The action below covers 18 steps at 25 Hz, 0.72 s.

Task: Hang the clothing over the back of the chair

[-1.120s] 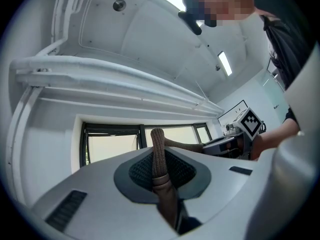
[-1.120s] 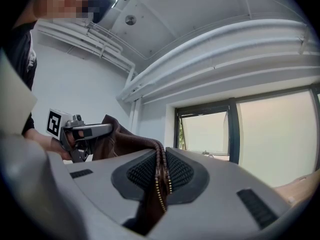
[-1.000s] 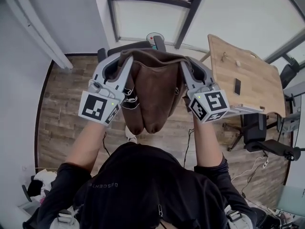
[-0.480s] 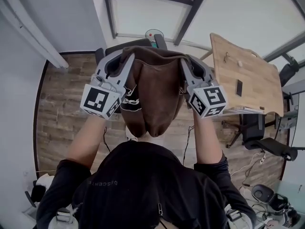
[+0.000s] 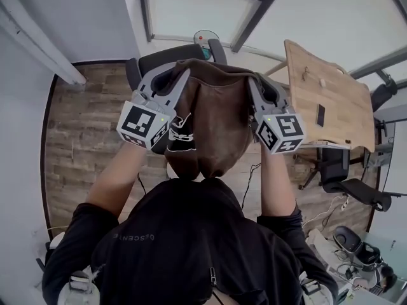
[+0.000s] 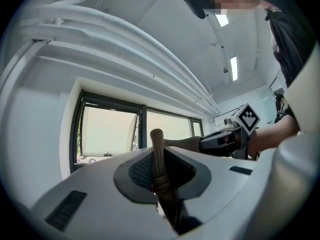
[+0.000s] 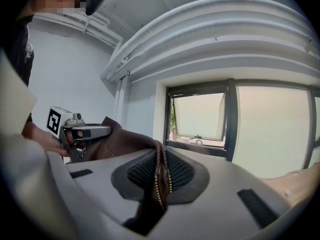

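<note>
1. The brown clothing (image 5: 213, 126) is held in the air. Its upper edge is stretched between the two tongs, and the rest droops in folds toward the person's chest. It rests on no furniture that can be seen.
2. The left tongs (image 6: 159, 159) are clamped on a rolled hem of the fabric. The right tongs (image 7: 159, 176) pinch an edge that carries a zip. Judgement: gripping at two separated points keeps the top edge spread, so it can straddle a chair back rather than bunch up.
3. Both tongs point roughly level and away from the person. This appears to carry the edge above the top of the chair (image 5: 162, 56).
4. The black chair stands just beyond and below the clothing, with part of its back hidden by the fabric. Judgement: the hanging is not yet done, and the edge must pass over the back before any release.
5. A wooden counter (image 5: 331, 100) bearing a phone (image 5: 317, 114) stands to the right, apart from the chair and out of the way.
</note>
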### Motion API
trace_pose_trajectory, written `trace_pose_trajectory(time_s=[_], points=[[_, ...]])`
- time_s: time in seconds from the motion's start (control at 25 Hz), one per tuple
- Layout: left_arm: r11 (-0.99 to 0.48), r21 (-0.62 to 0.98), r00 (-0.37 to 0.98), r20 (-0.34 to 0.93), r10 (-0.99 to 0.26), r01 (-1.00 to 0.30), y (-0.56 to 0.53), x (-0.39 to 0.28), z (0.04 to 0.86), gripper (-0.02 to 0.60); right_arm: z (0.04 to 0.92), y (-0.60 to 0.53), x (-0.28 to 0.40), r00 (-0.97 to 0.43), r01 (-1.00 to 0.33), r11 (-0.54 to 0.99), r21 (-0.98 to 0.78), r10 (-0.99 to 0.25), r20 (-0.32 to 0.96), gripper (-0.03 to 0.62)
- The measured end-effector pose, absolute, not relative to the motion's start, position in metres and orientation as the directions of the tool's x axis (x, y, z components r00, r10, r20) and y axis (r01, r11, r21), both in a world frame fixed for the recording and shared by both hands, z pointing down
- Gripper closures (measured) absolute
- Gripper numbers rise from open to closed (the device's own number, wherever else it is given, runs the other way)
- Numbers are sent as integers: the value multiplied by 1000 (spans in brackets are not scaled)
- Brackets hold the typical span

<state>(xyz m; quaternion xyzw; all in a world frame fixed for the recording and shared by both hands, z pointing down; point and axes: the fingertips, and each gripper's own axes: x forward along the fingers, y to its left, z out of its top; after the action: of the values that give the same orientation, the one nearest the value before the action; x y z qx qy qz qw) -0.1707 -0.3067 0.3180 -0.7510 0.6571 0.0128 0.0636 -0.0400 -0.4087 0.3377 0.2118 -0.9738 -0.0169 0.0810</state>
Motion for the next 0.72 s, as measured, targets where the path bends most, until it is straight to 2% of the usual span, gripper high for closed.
trace_pose_trajectory(time_s=[0.32,0.72], points=[[-135,-54,137,-41,-990,-989,-328,-187,345,529,362,-429,-56,-904,-349,936,55,-351,245,536],[-35,-27,34,55,-998,-999,-344,-206,388,529,406,-451,-81,-923,-198,980,-7,-183,339,531]])
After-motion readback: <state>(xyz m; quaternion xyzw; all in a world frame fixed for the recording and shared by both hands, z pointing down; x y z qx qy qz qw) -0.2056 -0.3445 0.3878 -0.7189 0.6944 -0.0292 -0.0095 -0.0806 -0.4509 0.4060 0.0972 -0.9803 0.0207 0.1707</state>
